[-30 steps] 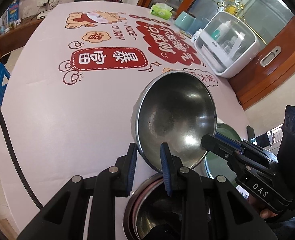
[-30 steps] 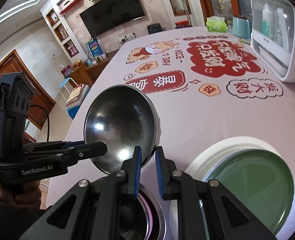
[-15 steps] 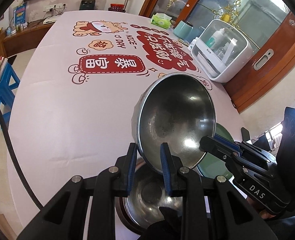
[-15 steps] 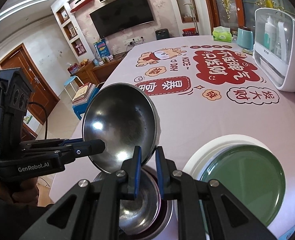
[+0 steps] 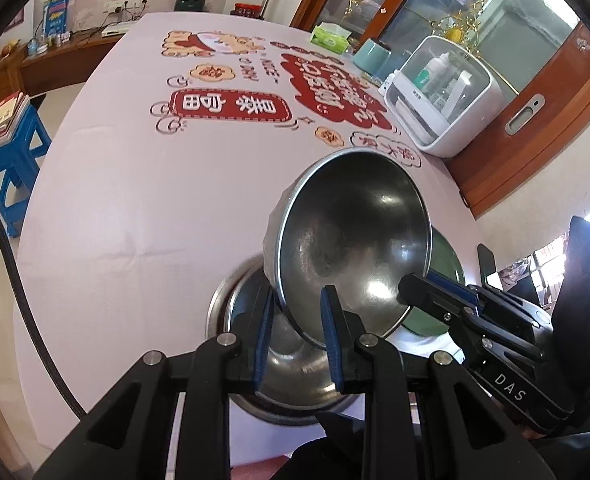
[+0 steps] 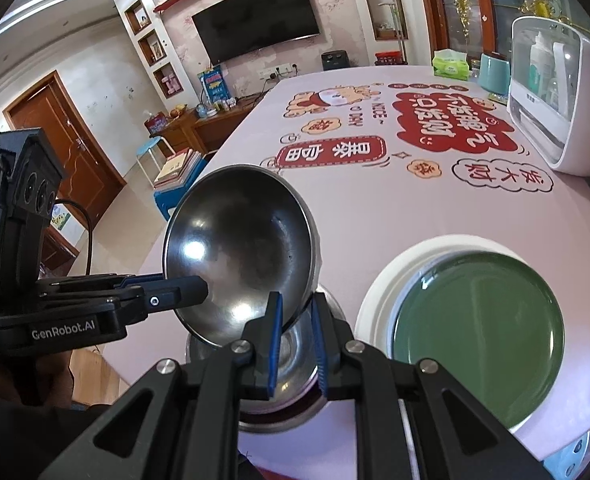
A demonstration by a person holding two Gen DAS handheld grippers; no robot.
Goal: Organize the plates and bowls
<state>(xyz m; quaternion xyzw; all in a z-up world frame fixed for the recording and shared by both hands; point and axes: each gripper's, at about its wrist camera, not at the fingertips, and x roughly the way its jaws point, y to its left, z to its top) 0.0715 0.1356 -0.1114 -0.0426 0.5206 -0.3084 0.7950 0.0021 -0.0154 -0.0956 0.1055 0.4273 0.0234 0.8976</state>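
Note:
A steel bowl [image 5: 355, 240] [image 6: 239, 248] is held tilted in the air by both grippers, each pinching its rim from opposite sides. My left gripper [image 5: 297, 312] is shut on its near rim; it also shows in the right wrist view [image 6: 191, 290]. My right gripper [image 6: 297, 312] is shut on the other rim; it also shows in the left wrist view [image 5: 411, 286]. Below sits a second steel bowl [image 5: 295, 364] [image 6: 291, 364] on the table. A green plate [image 6: 479, 336] lies on a white plate [image 6: 379, 284] to the right.
The table has a pink printed cloth [image 5: 155, 184]. A white lidded storage box [image 5: 443, 108] [image 6: 555, 100], a teal cup [image 6: 493, 74] and a tissue pack [image 6: 451, 64] stand at the far right. A blue stool [image 5: 5, 148] with books stands left of the table.
Both grippers have lifted the held bowl higher above the table. The second bowl below has come more fully into view.

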